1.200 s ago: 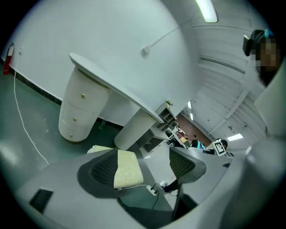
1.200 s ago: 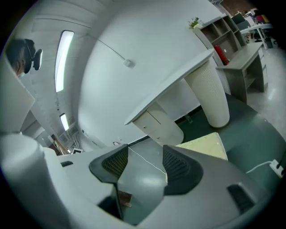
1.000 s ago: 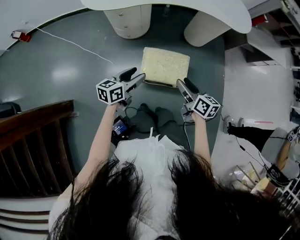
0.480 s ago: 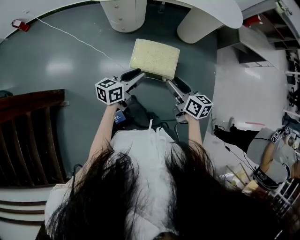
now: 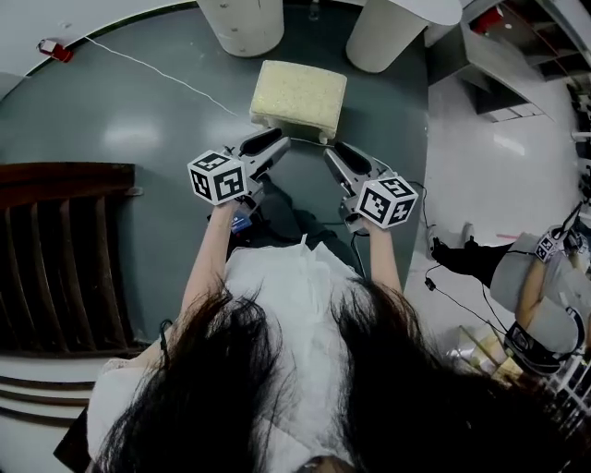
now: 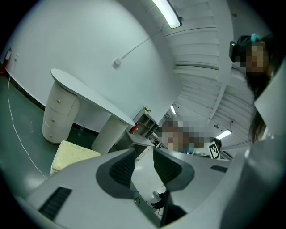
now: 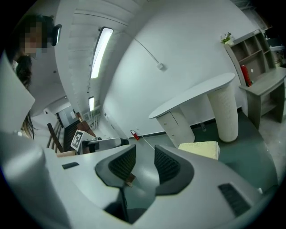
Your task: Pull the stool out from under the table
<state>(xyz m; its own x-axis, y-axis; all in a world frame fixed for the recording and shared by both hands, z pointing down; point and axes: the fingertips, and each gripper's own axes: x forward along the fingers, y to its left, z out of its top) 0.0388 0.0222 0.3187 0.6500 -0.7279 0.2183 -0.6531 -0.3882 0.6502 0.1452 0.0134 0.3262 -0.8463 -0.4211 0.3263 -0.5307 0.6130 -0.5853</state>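
Note:
The stool [image 5: 300, 95], a low seat with a cream cushion, stands on the green floor out in front of the white table's legs; it also shows in the left gripper view [image 6: 71, 156] and the right gripper view [image 7: 199, 149]. My left gripper [image 5: 277, 140] hovers just short of its near left corner. Its jaws have just been closing to a narrow slit [image 6: 144, 155] with nothing in it. My right gripper [image 5: 331, 150] hangs off the near right edge. Its jaws [image 7: 144, 154] have also been closing, and nothing lies between them. Neither gripper touches the stool.
The table's drawer pedestal [image 5: 245, 23] and round column [image 5: 388, 32] stand beyond the stool. A dark wooden stair railing [image 5: 55, 249] is at the left. A white cable [image 5: 157, 69] crosses the floor. Another person [image 5: 545, 277] sits at the right.
Both grippers have come off the stool's near edge and drawn back and up toward the body. Their jaws have narrowed. The table top has slid out of the head view.

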